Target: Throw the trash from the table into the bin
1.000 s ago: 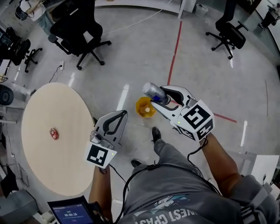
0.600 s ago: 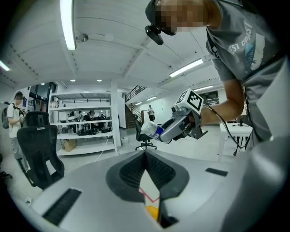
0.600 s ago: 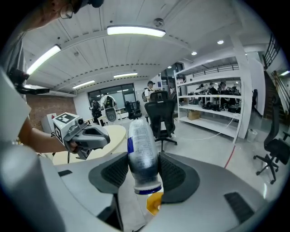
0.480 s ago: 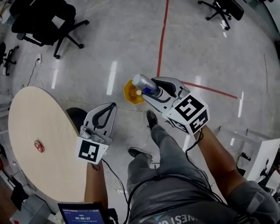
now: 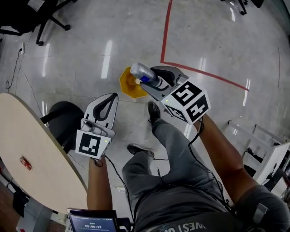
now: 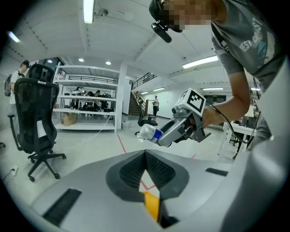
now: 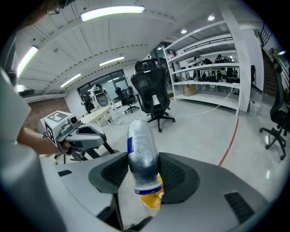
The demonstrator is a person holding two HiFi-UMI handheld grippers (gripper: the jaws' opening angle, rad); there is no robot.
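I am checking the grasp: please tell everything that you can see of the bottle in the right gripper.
The bottle looks like clear plastic with a blue label band. The right gripper clamps it near one end; the rest sticks out past the jaws, over the yellow bin on the floor.

We stand on a glossy grey floor [image 5: 90, 41] crossed by a red tape line [image 5: 166, 31] at 12 o'clock. A round beige table [image 5: 27, 136] sits at 8 o'clock. We note a black office chair [image 6: 35, 108], white shelving [image 6: 88, 97] and ceiling strip lights [image 7: 113, 12] beyond.
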